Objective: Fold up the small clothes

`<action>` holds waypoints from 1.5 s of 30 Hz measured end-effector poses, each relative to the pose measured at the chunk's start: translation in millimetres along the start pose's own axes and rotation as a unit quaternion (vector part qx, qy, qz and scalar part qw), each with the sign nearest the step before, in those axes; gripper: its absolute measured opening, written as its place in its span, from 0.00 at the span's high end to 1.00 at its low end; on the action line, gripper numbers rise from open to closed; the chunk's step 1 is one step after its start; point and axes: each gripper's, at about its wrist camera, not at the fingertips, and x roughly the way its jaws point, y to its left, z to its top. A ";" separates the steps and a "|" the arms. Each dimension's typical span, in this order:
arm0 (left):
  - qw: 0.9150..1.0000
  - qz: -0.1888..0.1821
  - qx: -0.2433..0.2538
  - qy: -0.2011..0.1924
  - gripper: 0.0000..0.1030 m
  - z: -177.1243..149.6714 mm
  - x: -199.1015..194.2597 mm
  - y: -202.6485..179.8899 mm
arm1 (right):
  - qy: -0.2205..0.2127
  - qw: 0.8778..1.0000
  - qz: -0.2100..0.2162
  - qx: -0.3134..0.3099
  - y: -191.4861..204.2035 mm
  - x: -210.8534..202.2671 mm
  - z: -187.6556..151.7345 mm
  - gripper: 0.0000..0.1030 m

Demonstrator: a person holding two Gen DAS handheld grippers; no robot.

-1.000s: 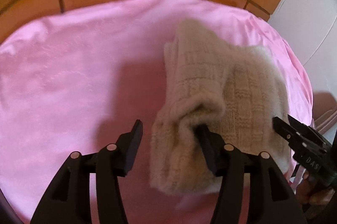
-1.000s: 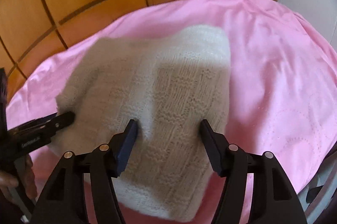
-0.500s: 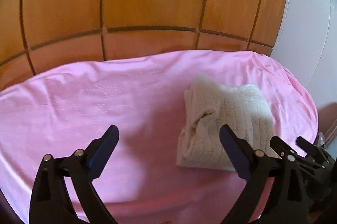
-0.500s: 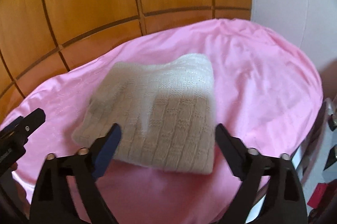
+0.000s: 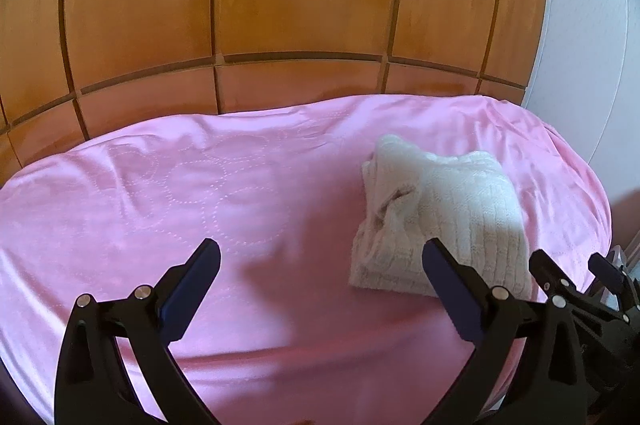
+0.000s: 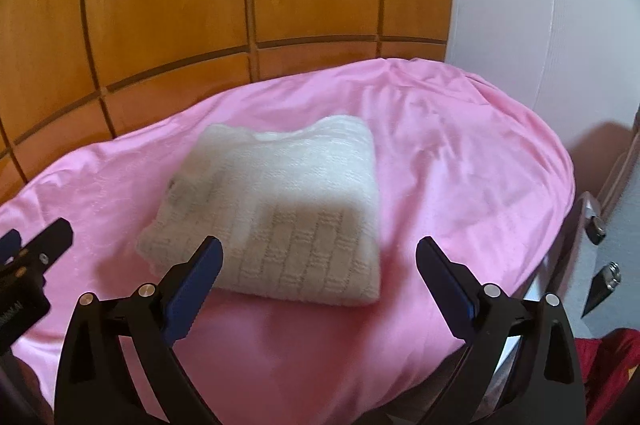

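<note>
Two black two-finger grippers, left gripper point(image 5: 320, 285) and right gripper point(image 6: 320, 283), hover with jaws spread wide, holding nothing. Risk: a low pass could snag the loose near-left fold and undo it. Cream knitted folded garment point(image 6: 280, 209) lies on the pink quilted sheet point(image 5: 200, 209), beyond the right gripper, right of the left.

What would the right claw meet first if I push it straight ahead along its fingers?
Probably the folded cream knit garment: it lies on the pink sheet directly ahead of the open right claw. How high the claw sits above it is unclear.
</note>
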 end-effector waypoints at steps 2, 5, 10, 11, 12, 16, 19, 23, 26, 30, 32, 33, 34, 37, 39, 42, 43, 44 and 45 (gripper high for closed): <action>1.000 0.004 0.002 0.001 0.02 -1.3 -0.9 0.0 | 0.003 1.000 -0.003 0.004 -1.6 -1.5 -2.6 0.07; 1.000 0.008 0.004 0.002 0.02 -3.3 -2.8 0.6 | 0.005 1.000 -0.007 0.007 -2.8 -3.3 -4.0 0.07; 1.000 0.010 0.004 0.004 0.02 -5.0 -3.3 0.6 | -0.002 1.000 -0.011 0.008 -5.1 -5.1 -4.0 0.06; 1.000 0.013 0.007 0.006 0.02 -5.2 -2.7 -0.7 | 0.001 1.000 -0.011 0.009 -5.7 -4.0 -4.7 0.06; 1.000 0.014 0.009 0.005 0.02 -6.0 -2.6 -2.4 | 0.002 1.000 -0.011 0.011 -6.1 -3.7 -5.9 0.06; 1.000 0.011 0.012 0.004 0.02 -6.5 -1.2 -5.8 | 0.004 1.000 -0.012 0.012 -8.4 -0.3 -7.7 0.06; 1.000 0.014 0.012 0.006 0.02 -7.4 1.2 -7.5 | 0.004 1.000 -0.014 0.012 -9.2 1.3 -9.2 0.06; 1.000 0.016 0.013 0.006 0.02 -7.4 1.6 -7.7 | 0.007 1.000 -0.013 0.012 -8.2 1.9 -11.1 0.06; 1.000 0.016 0.013 0.005 0.02 -8.0 0.7 -8.8 | 0.009 1.000 -0.011 0.009 -6.8 4.3 -12.5 0.06; 1.000 0.014 0.013 0.006 0.02 -8.9 0.4 -8.8 | 0.012 1.000 -0.009 0.005 -4.4 5.5 -14.8 0.06; 1.000 0.015 0.012 0.006 0.02 -8.8 0.6 -8.5 | 0.010 1.000 -0.009 0.003 -3.7 5.5 -14.3 0.06; 1.000 0.014 0.011 0.007 0.02 -9.0 0.4 -8.4 | 0.008 1.000 -0.009 0.003 -3.5 4.7 -14.2 0.06; 1.000 0.014 0.010 0.007 0.02 -9.4 0.1 -8.2 | 0.007 1.000 -0.009 0.004 -3.5 3.5 -14.5 0.06; 1.000 0.012 0.011 0.003 0.02 -10.0 -2.3 -8.2 | 0.004 1.000 -0.007 0.007 -3.8 2.3 -14.7 0.07; 1.000 0.012 0.011 0.001 0.02 -9.9 -3.6 -8.2 | 0.004 1.000 -0.003 0.012 -4.8 1.6 -15.2 0.06; 1.000 0.010 0.012 -0.005 0.02 -9.5 -6.3 -7.6 | 0.004 1.000 0.003 0.016 -6.1 3.0 -13.4 0.06; 1.000 0.009 0.013 -0.006 0.02 -9.2 -6.9 -7.3 | 0.005 1.000 0.004 0.017 -6.4 3.9 -13.2 0.07; 1.000 0.008 0.013 -0.007 0.02 -8.8 -7.7 -6.8 | 0.007 1.000 0.006 0.018 -6.9 4.9 -13.0 0.06; 1.000 0.010 0.013 -0.009 0.02 -8.8 -9.0 -6.2 | 0.008 1.000 0.007 0.018 -7.0 5.5 -13.1 0.06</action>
